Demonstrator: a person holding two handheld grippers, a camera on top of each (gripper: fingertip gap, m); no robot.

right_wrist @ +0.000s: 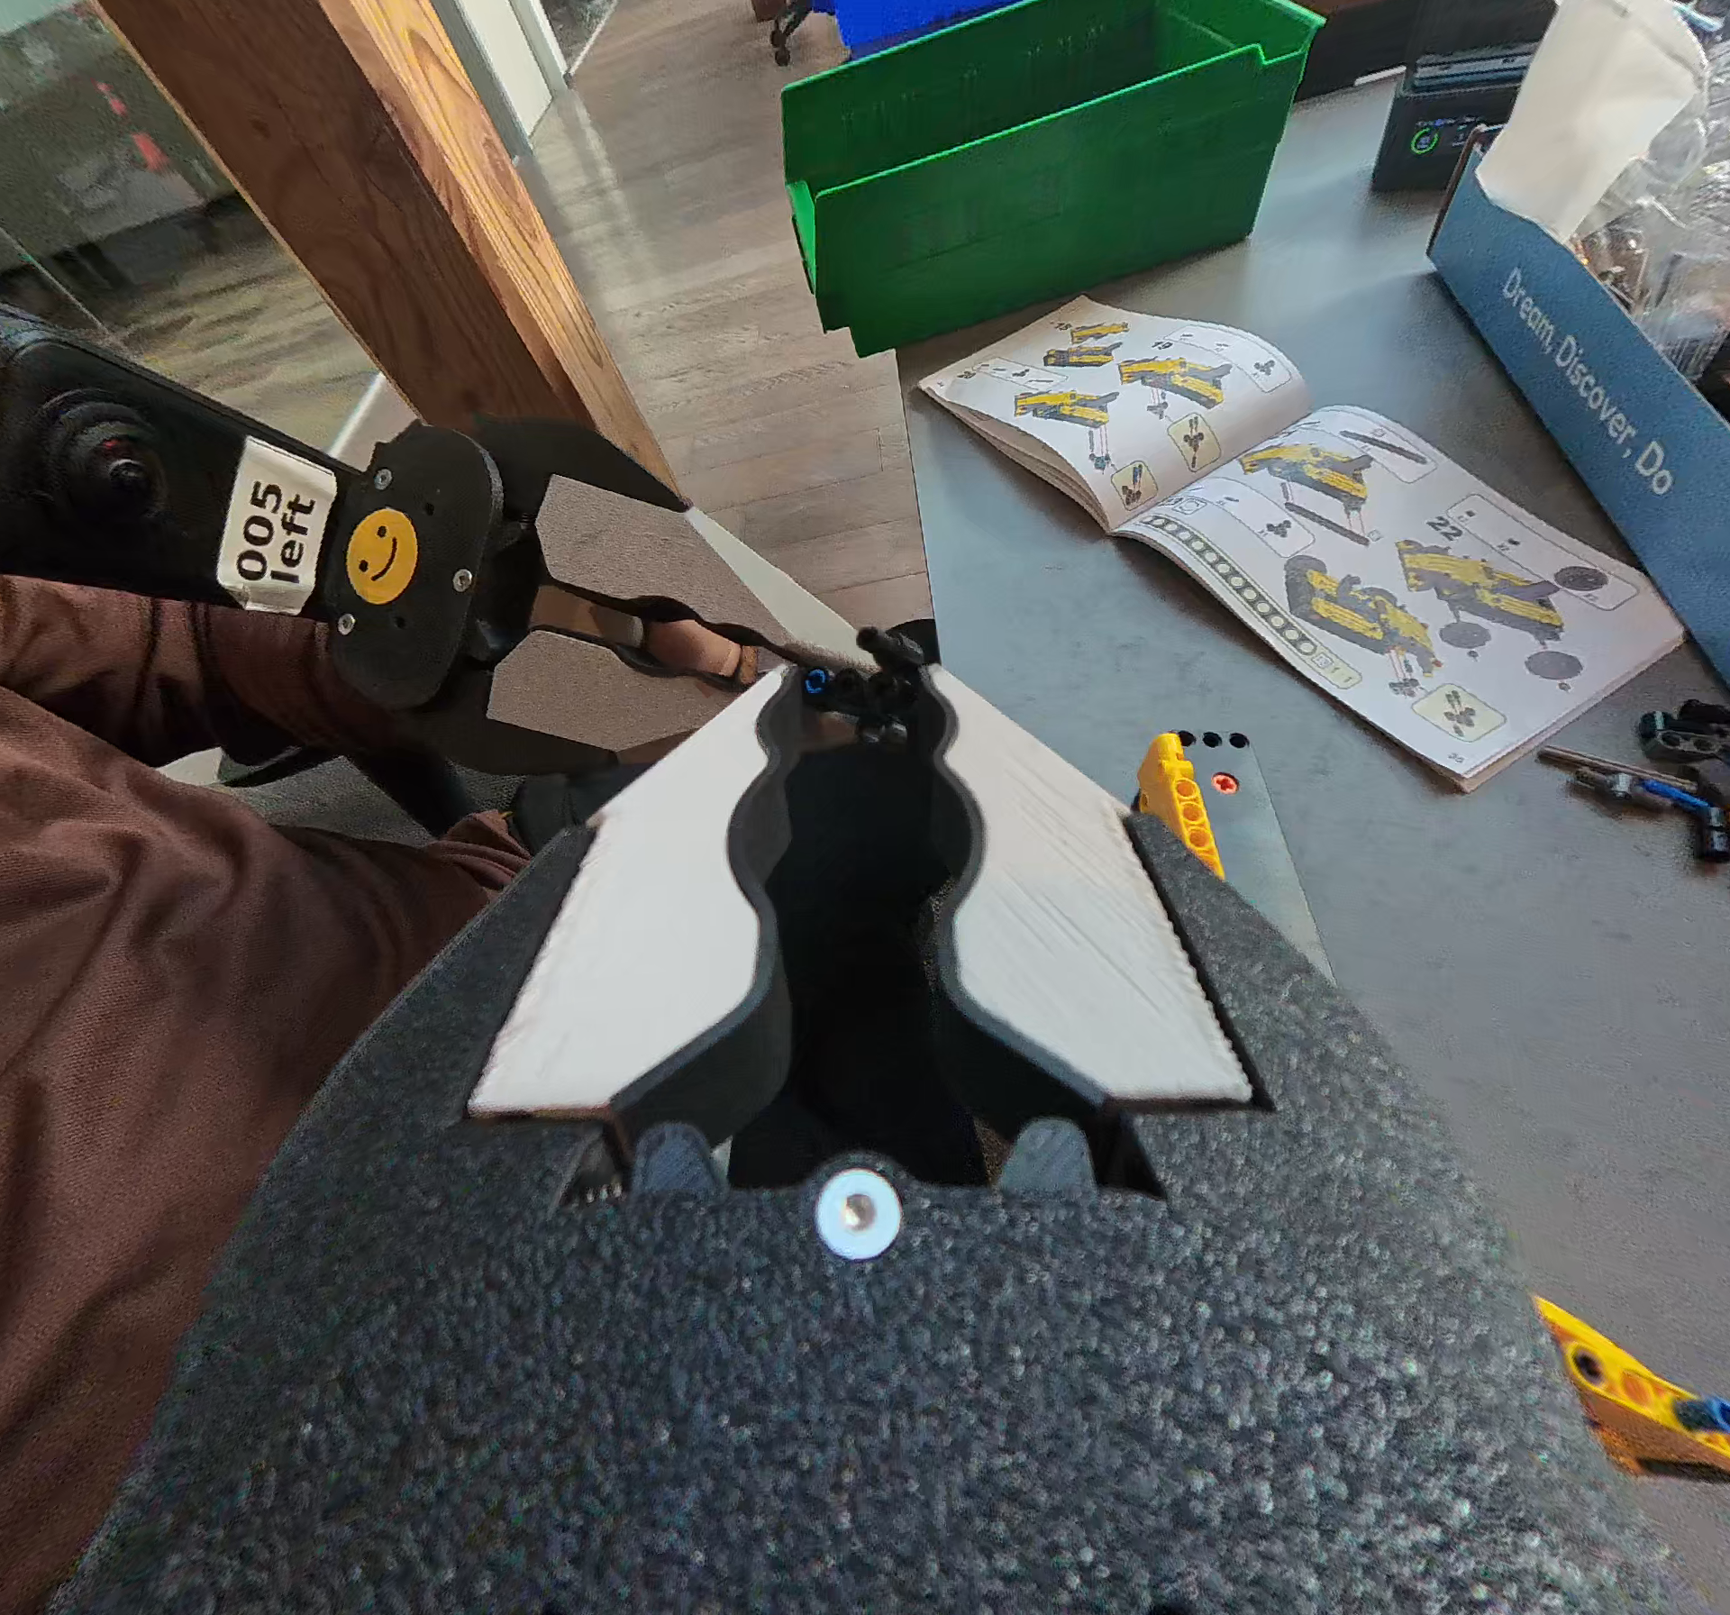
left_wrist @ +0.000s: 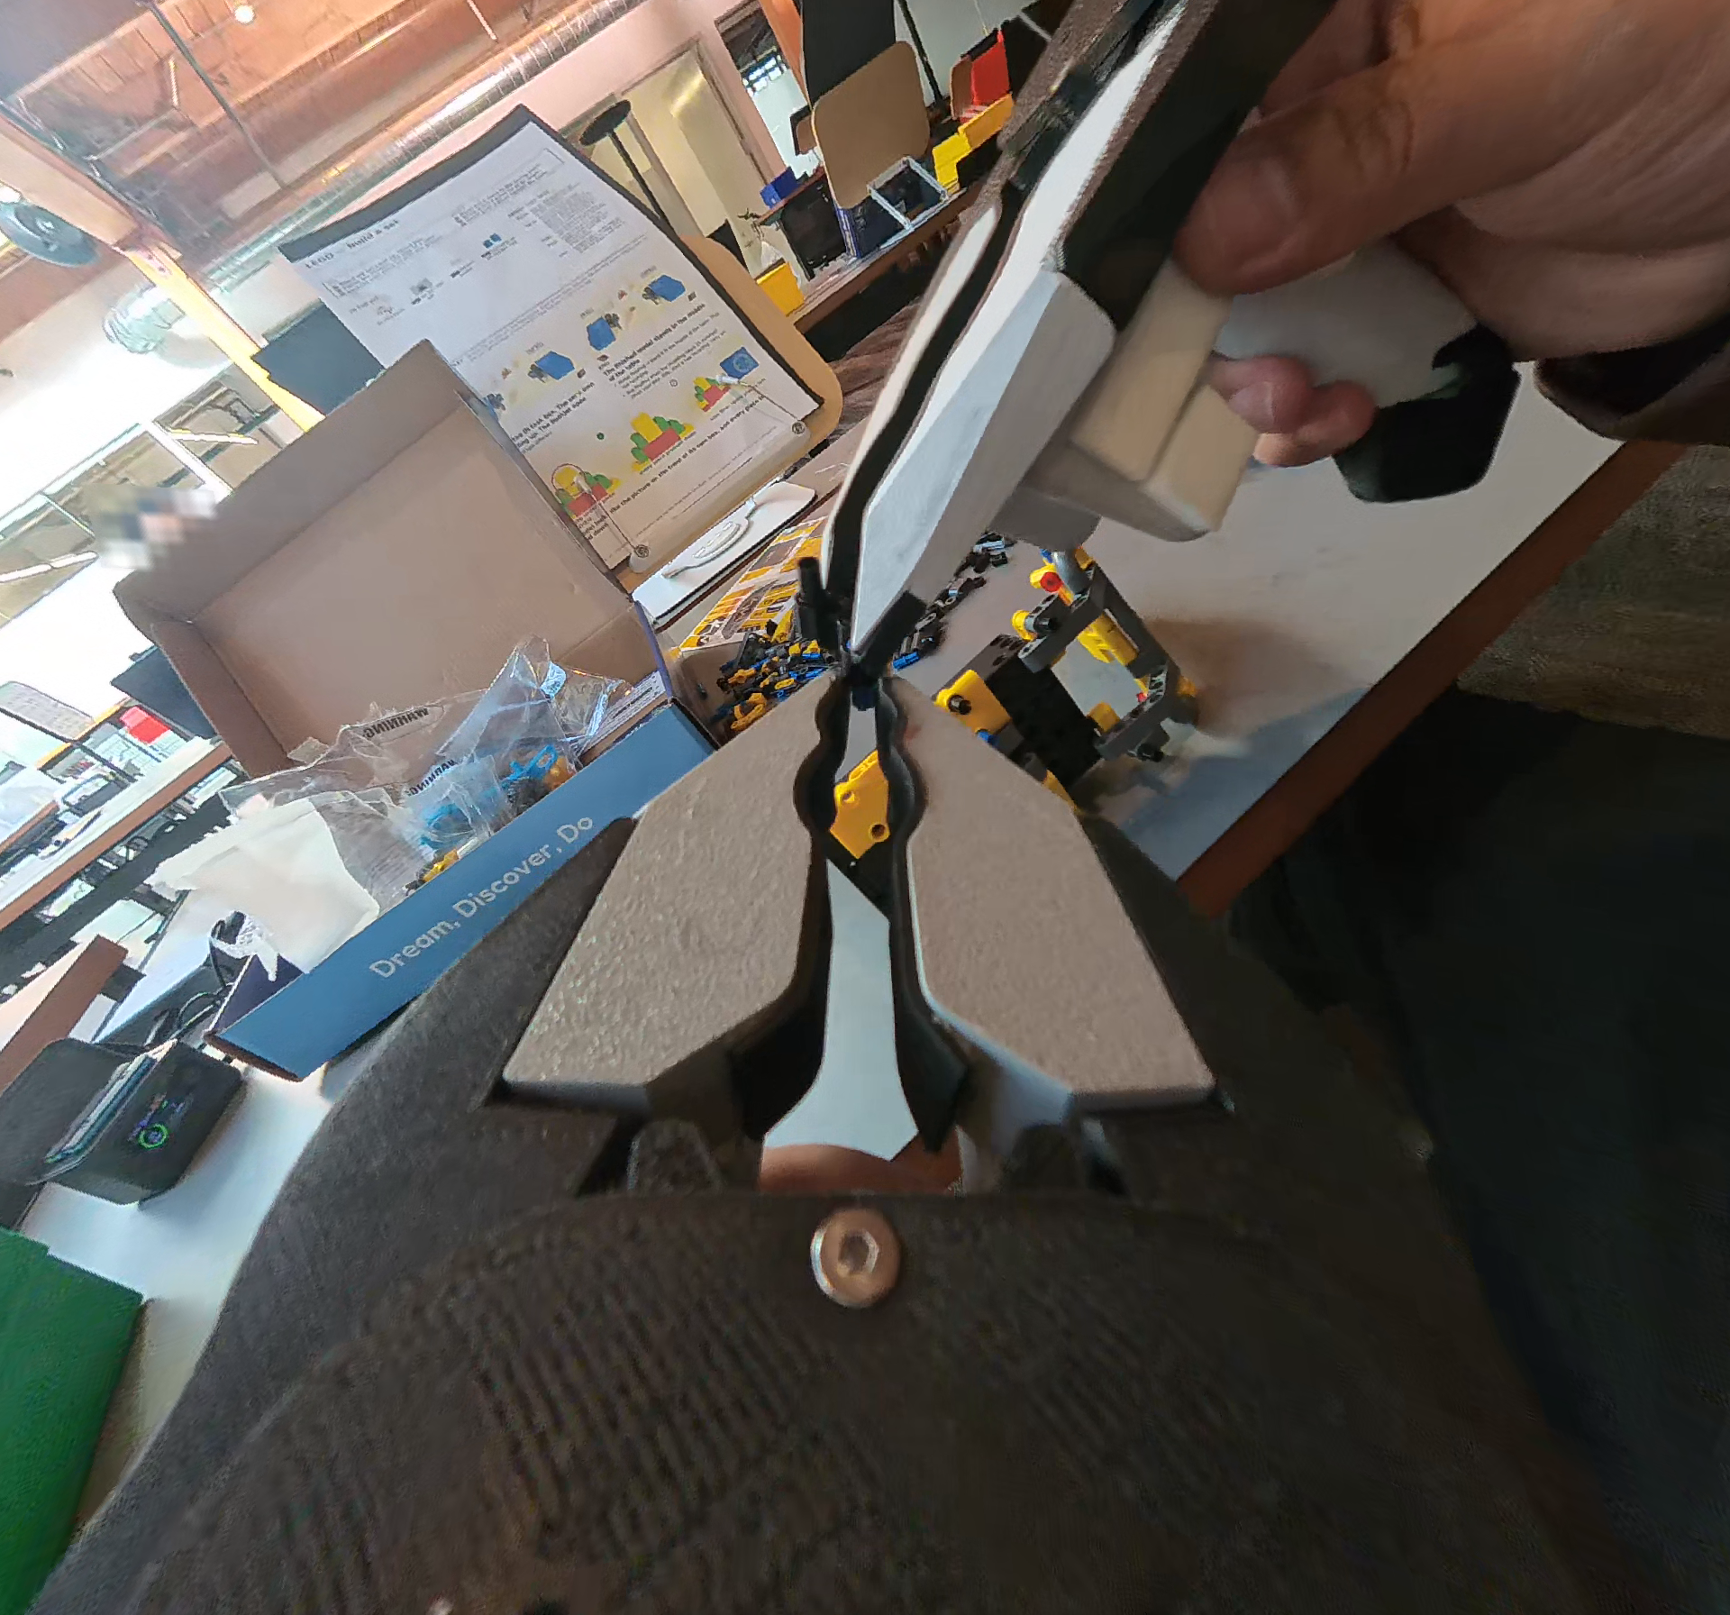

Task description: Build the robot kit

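Clamped in the jaws of the right gripper: a small black connector piece with a blue pin end, held at the very tips, up in the air over the near edge of the worktop. Met head-on by the left gripper, jaws drawn almost fully together and pinching the same little cluster from the opposite side (which exact part of it, too small and dark to tell). Tips of both tools touching or all but touching there. Visible at the upper right of the left wrist view: the hand squeezing the right tool's trigger.

Just below and beyond the held piece, on the worktop: a yellow and grey brick model, part built. Farther off: an open instruction booklet, a green bin, a blue cardboard box stuffed with plastic bags, a scatter of loose parts, and a printed sheet on a stand.

Risks, as a judgement only. Grip on both sides at the extreme fingertips, so little contact to resist twisting; any sideways push or uneven squeeze likely to flick the piece out. Held near the worktop edge, so a drop could well land on the floor or the lap, not the surface. Black part against black pads: hard to check alignment, easy to jam or bend a pin by pressing askew.
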